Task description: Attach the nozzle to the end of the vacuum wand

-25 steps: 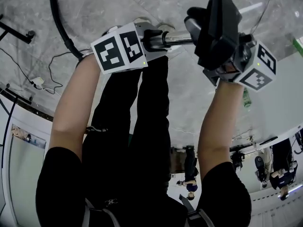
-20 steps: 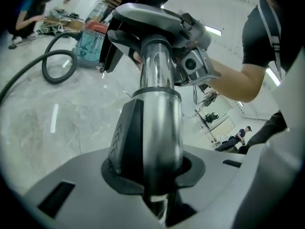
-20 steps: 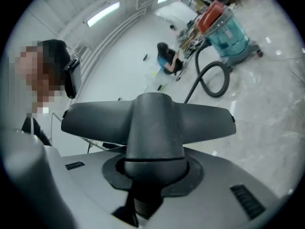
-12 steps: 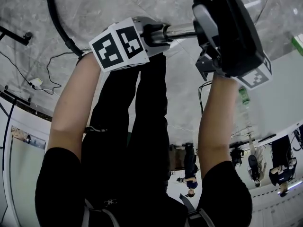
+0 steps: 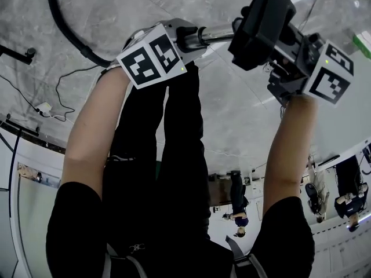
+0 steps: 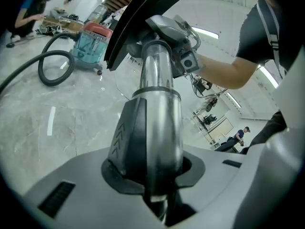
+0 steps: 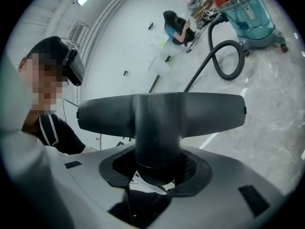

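The right hand-held gripper [image 7: 155,173] has swung out to the right and tipped since half a second ago. Its marker cube [image 5: 330,74], then mostly covered by the nozzle [image 5: 262,23], now shows clear to the right of it. The nozzle's broad black head, then spread wide towards the head camera, now looks smaller and sits higher. The left hand-held gripper [image 6: 152,175] has barely shifted. The right hand-held gripper's jaws have just been opening, yet the nozzle's round neck sits between them and fills the hollow of the pads, with the head's crossbar straight ahead of the jaws. The left hand-held gripper is clamped narrowly on the vacuum wand [image 5: 215,35], on its black chevron-marked sleeve. The bright tube runs straight ahead of those jaws to meet the nozzle's neck, though whether it is seated there cannot be told. Beyond both, a black hose [image 5: 58,13] lies on the marble floor [image 5: 127,4].
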Motion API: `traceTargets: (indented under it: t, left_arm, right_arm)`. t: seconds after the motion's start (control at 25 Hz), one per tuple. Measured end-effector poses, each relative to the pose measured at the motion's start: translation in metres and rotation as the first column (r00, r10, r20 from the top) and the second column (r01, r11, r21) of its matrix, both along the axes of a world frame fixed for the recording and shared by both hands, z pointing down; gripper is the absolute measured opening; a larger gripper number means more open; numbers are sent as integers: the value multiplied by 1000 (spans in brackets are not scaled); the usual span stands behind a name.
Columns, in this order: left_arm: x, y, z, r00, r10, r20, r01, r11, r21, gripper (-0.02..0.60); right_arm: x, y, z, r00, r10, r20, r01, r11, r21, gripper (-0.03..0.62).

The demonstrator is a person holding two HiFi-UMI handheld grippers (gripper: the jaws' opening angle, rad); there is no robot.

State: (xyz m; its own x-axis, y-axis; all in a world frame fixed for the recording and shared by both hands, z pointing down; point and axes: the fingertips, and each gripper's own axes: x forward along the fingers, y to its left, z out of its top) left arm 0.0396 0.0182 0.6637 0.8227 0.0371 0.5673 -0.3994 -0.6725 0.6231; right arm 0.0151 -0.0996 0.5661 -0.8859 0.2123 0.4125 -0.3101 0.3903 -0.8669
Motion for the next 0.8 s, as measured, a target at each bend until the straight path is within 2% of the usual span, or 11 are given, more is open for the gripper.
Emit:
traceTargets:
  t: [0.08,0.2,0.28,0.36,0.4,0.48,0.6,0.72,0.8]
  left_arm:
    - [1,1,2,1000,1,4,-1,1000,5,123]
    - [0,2,2,1000,10,4,-10,1000,4,123]
    - [-1,4,3,1000,15,7,-15,1000,-1,123]
    - [-2,5,5,1000,18,17,-18,1000,-5,123]
    - [-2,5,6,1000,16,23,-16,1000,-7,123]
    - [-3,1,8,999,6,36,-6,1000,-12,123]
    - [-2,-3,9,999,-11,53,12,1000,-19,123]
    - [-1,2,11,998,-15,59,16,1000,-14,123]
    - [-1,5,13,998,-7,67,7,1000,-7,123]
  right_arm:
    - [2,5,1,997,-82,-8,81,996,-36,170]
    - [8,6,-1,989,-151,-2,150,985,-87,170]
    - [9,6,-1,987,-159,-6,157,982,-107,170]
    - [7,7,0,991,-132,5,132,988,-81,183]
    - [6,6,0,995,-95,21,96,993,-62,183]
    - [7,-1,1,998,47,48,-44,998,-51,183]
    - [20,-12,6,961,276,31,-275,960,-44,183]
    - [29,-4,4,928,372,33,-373,927,40,183]
    - [31,0,5,914,403,45,-405,912,61,183]
